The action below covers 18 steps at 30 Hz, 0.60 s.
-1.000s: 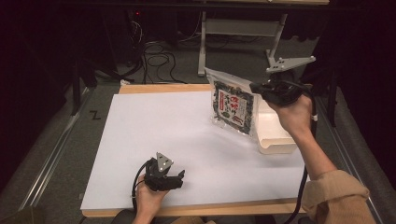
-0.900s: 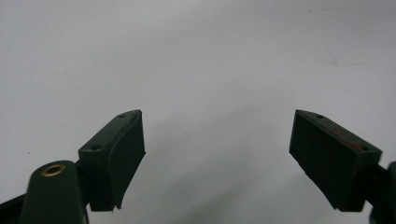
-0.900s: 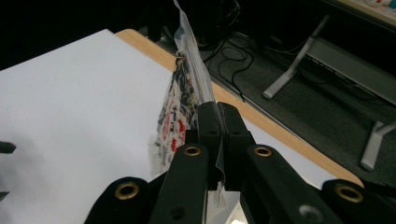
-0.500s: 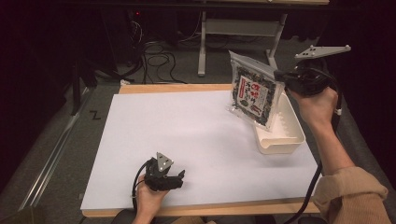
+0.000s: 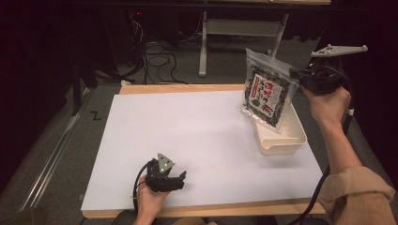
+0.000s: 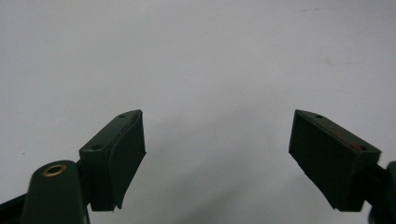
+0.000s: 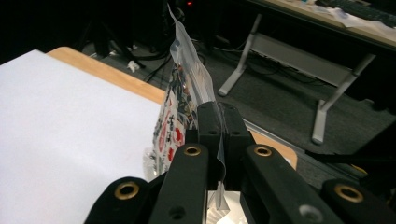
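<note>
You hold one snack bag in your right gripper; its jaws are closed tight on the bag's clear edge, and the bag hangs in the air just above the far end of the single white tray. It seems you are in the carrying step, with the bag clear of the tray. Next you need a free place on the desk beside the tray to lower it. Your left gripper rests on the desk well apart from the tray, its jaws wide open and holding nothing.
</note>
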Each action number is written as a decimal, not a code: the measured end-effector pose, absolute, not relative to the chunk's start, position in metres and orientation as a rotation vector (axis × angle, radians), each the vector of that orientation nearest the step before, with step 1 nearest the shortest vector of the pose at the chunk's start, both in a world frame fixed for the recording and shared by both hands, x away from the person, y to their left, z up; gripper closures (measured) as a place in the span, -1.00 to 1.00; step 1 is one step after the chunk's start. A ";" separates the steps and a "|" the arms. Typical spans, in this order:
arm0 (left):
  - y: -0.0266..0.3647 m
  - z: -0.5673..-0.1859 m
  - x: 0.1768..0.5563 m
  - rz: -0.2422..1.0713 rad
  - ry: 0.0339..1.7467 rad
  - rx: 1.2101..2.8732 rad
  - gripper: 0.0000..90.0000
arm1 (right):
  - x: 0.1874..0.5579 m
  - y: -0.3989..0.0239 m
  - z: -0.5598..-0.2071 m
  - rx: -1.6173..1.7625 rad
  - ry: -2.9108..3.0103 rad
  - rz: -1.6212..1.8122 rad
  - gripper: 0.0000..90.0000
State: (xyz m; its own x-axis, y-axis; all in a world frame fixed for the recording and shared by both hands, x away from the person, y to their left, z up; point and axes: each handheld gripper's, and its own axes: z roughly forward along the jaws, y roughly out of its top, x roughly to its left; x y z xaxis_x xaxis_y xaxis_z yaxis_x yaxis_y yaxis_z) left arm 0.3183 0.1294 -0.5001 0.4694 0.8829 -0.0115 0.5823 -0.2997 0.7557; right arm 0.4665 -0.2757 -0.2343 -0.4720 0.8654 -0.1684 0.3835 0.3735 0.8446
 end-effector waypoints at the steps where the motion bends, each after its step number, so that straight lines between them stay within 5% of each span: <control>1: 0.130 -0.500 0.319 0.539 1.217 2.012 -0.57 | 0.468 -0.278 -0.235 1.074 2.012 1.018 1.00; 18: 0.129 -0.499 0.317 0.545 1.208 2.011 -0.56 | 0.476 -0.303 -0.242 1.158 1.918 0.999 1.00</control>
